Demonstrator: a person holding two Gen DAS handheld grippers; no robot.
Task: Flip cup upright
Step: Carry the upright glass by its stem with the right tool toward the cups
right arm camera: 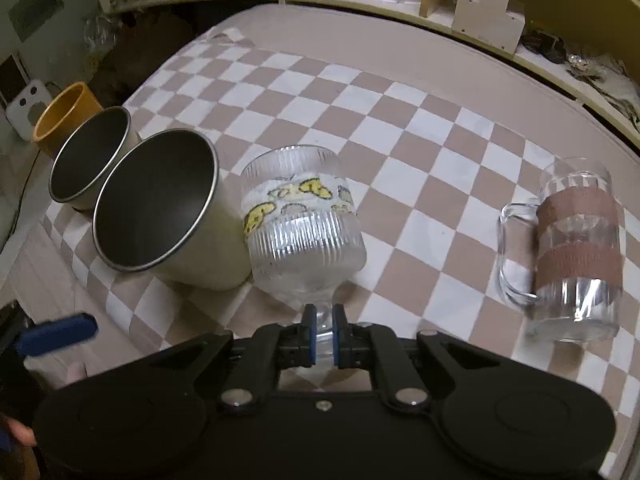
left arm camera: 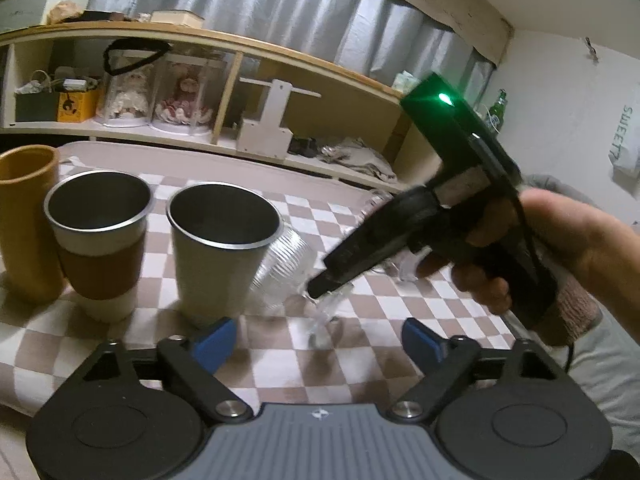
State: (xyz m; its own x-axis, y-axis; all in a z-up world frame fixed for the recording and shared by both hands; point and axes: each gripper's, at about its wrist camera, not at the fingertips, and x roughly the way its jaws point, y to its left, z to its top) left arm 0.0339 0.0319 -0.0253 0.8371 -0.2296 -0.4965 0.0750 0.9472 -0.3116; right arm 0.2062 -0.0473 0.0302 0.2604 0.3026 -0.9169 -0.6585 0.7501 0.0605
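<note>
— Two grippers: what has each got?
— The right gripper [right arm camera: 324,320] has its blue fingers [right arm camera: 307,334] closed on the stem of the ribbed glass cup [right arm camera: 302,232]. The left gripper [left arm camera: 316,340] holds nothing; its fingers [left arm camera: 214,340] are spread wide over the checkered cloth [right arm camera: 400,132].
— Where does the cup sit?
— Tilted, bowl pointing away from the right wrist camera, a band of yellow cartoon figures round its middle. Its side is right against the nearer steel tumbler [right arm camera: 168,212]. Whether the bowl touches the cloth or hangs just above it, I cannot tell; the left wrist view is blurred there.
— And beside it?
— A second steel tumbler [right arm camera: 90,160], which wears a brown sleeve in the left wrist view, stands just behind the first, and an orange cup [right arm camera: 66,114] sits beyond that at the cloth's edge. All three stand mouth up.
— Anything on the other side?
— A clear handled mug [right arm camera: 572,248] with two brown bands, well apart to the right, handle turned toward the glass cup.
— Behind all that?
— A wooden shelf [left arm camera: 248,46] with two dolls in clear cases [left arm camera: 156,92].
</note>
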